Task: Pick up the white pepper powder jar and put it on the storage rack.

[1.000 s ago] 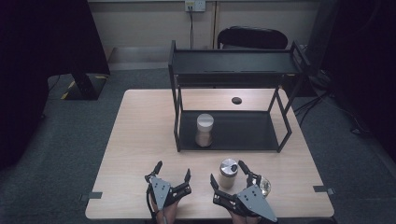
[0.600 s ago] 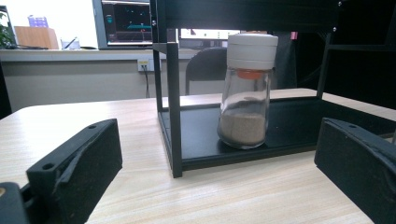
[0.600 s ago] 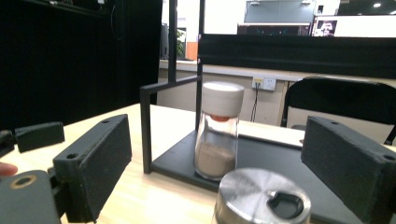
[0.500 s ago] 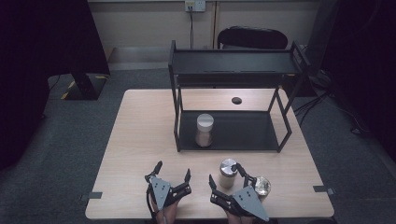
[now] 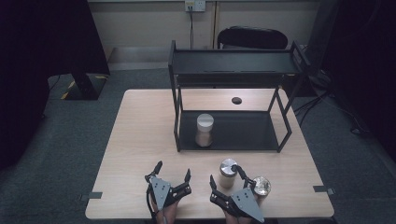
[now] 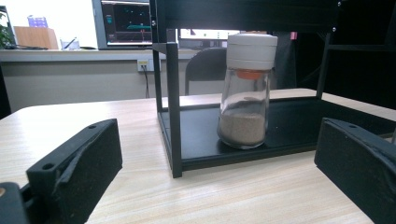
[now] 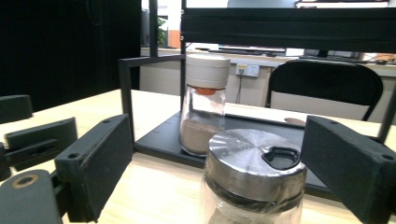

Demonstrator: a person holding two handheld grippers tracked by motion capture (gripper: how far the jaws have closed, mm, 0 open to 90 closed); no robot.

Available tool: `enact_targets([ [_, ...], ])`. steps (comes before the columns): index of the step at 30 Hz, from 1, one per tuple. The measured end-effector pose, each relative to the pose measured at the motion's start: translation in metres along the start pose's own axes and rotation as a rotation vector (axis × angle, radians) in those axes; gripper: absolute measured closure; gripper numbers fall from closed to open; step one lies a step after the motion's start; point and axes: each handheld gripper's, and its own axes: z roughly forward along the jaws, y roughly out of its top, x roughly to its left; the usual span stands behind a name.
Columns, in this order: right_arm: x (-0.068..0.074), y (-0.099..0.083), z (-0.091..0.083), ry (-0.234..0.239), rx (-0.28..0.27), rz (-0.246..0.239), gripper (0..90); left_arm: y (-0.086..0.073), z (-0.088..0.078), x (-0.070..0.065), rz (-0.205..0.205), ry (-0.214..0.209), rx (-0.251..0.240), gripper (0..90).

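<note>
A glass jar with a silver lid (image 5: 228,171) (image 7: 254,172) stands on the table in front of the black rack (image 5: 233,70). My right gripper (image 5: 225,175) (image 7: 219,158) is open around it, one jaw on each side with gaps between pads and glass. A second silver-lidded jar (image 5: 261,185) stands just to the right of that gripper. On the rack's lower shelf (image 6: 299,126) is a white-lidded jar (image 5: 204,129) (image 6: 246,93) (image 7: 203,107) holding brown powder. My left gripper (image 5: 173,171) (image 6: 217,168) rests open near the table's front edge, nothing between its jaws.
The rack's front left post (image 6: 173,107) stands between my left gripper and the shelf. A small black disc (image 5: 236,100) lies on the table behind the rack. A black chair (image 5: 254,37) is beyond the table. The table's left half (image 5: 144,135) is bare wood.
My right gripper has sunk a little around the silver-lidded jar. The left gripper and the jars have not moved.
</note>
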Motion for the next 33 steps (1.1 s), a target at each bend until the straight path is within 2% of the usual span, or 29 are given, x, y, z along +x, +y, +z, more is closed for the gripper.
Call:
enact_targets([
  [7,0.015,-0.002,0.004,-0.054,0.003,-0.036,8.3,0.000,0.000,0.000,0.000,-0.002,0.000,0.3],
  [13,0.021,-0.003,0.005,-0.102,0.011,-0.043,8.3,0.000,0.000,0.000,0.000,-0.003,0.000,0.3],
  [33,0.032,0.000,0.010,-0.162,0.048,-0.067,8.5,0.000,-0.001,0.000,0.000,-0.004,0.000,0.3],
])
